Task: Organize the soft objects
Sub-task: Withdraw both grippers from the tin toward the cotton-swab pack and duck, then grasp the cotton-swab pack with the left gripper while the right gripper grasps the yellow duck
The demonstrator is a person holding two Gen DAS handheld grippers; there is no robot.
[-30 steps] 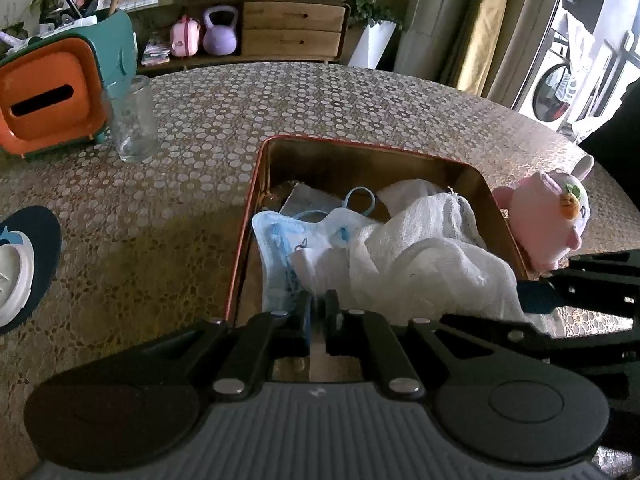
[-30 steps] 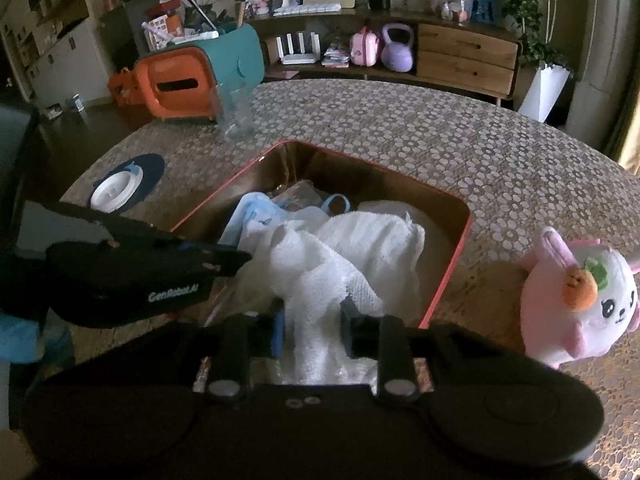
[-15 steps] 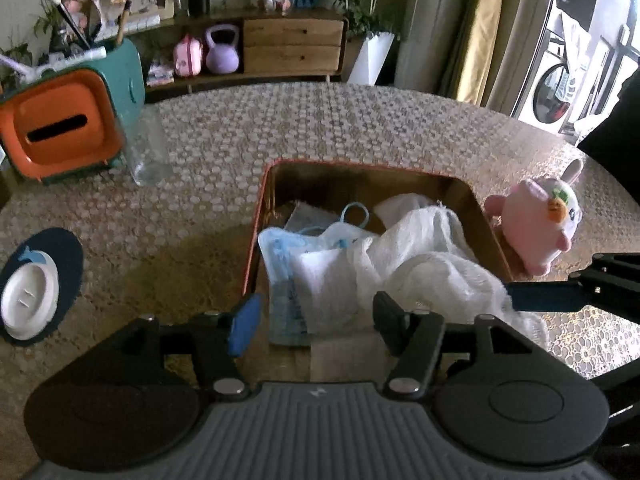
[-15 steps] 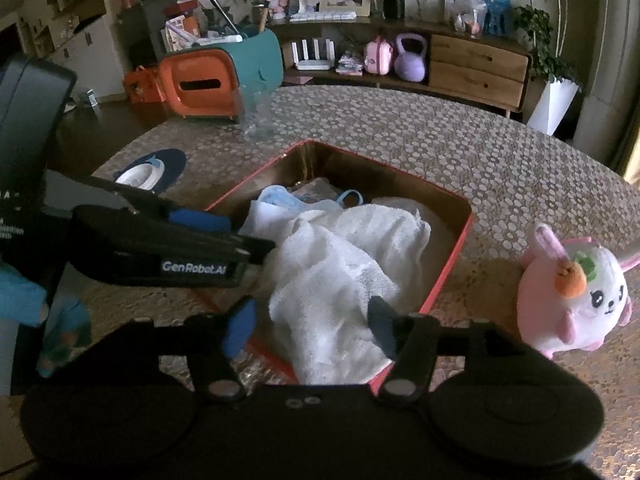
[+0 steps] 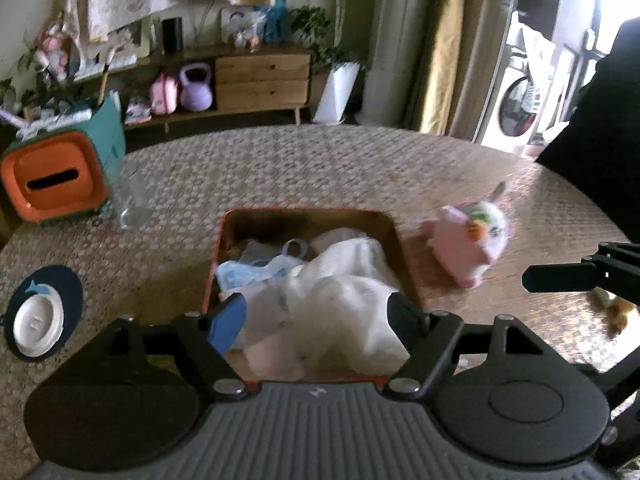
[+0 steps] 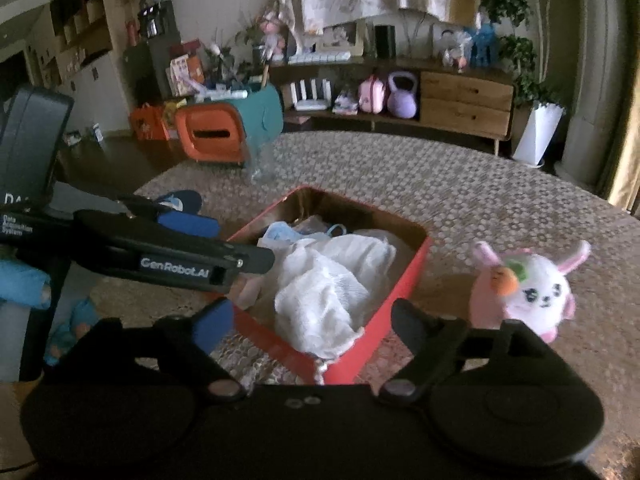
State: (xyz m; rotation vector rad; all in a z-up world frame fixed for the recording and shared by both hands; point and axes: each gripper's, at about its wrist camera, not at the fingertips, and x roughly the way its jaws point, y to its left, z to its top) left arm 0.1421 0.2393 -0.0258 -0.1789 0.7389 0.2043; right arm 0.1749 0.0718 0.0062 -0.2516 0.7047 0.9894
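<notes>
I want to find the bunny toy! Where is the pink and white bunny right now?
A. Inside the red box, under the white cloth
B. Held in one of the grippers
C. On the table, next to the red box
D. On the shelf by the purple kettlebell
C: the bunny sits on the table just outside the red box's wall, while the white cloth lies inside the box and both grippers are open and empty.
</notes>
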